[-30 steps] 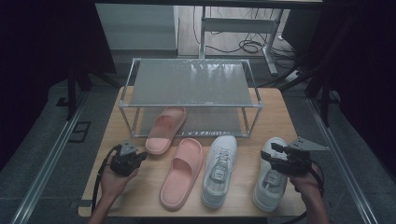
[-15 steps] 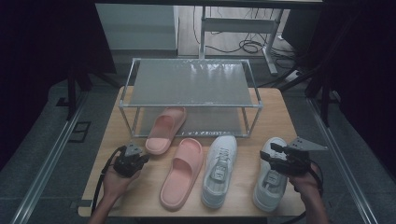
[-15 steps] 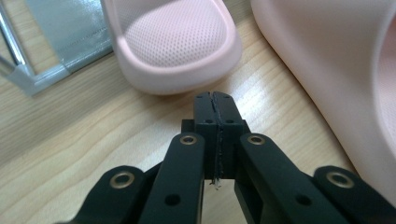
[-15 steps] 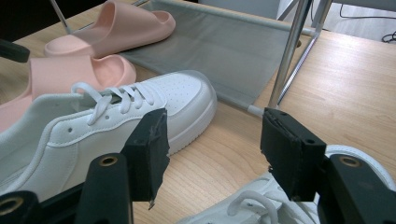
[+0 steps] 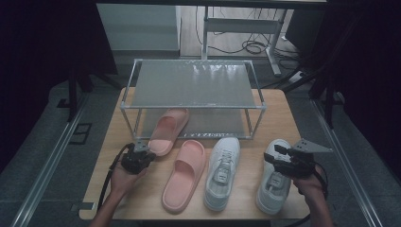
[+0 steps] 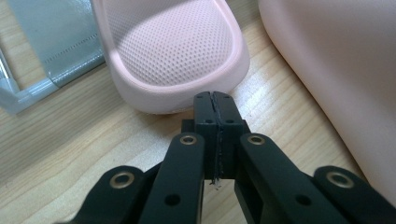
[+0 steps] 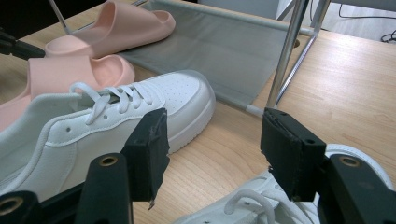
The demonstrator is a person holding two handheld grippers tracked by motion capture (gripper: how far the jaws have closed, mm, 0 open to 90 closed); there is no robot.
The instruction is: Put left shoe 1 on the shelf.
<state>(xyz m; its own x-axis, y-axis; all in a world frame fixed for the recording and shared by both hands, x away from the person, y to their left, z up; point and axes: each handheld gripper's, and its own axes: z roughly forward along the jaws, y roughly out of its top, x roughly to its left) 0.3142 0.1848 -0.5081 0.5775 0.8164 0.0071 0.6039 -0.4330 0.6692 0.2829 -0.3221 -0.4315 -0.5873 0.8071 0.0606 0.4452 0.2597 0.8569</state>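
Observation:
Two pink slippers and two white sneakers lie on the wooden table. The far slipper (image 5: 168,130) has its toe under the metal shoe rack (image 5: 194,85). My left gripper (image 5: 141,147) is shut and empty, its tips (image 6: 215,100) just short of that slipper's heel (image 6: 173,46). The near slipper (image 5: 185,172) lies to its right. My right gripper (image 5: 276,158) hovers open over the right sneaker (image 5: 274,182). In the right gripper view its jaws (image 7: 210,140) stand wide apart, with the left sneaker (image 7: 116,121) beyond them and the right sneaker's laces (image 7: 252,205) below.
The rack's grey lower shelf (image 7: 219,46) and its metal leg (image 7: 287,51) stand just beyond the sneakers. Bare table (image 5: 279,118) lies right of the rack. Cables trail from both grippers toward the table's front edge.
My left gripper has crept to the right and forward, closer to the far slipper's heel. The right gripper has barely moved.

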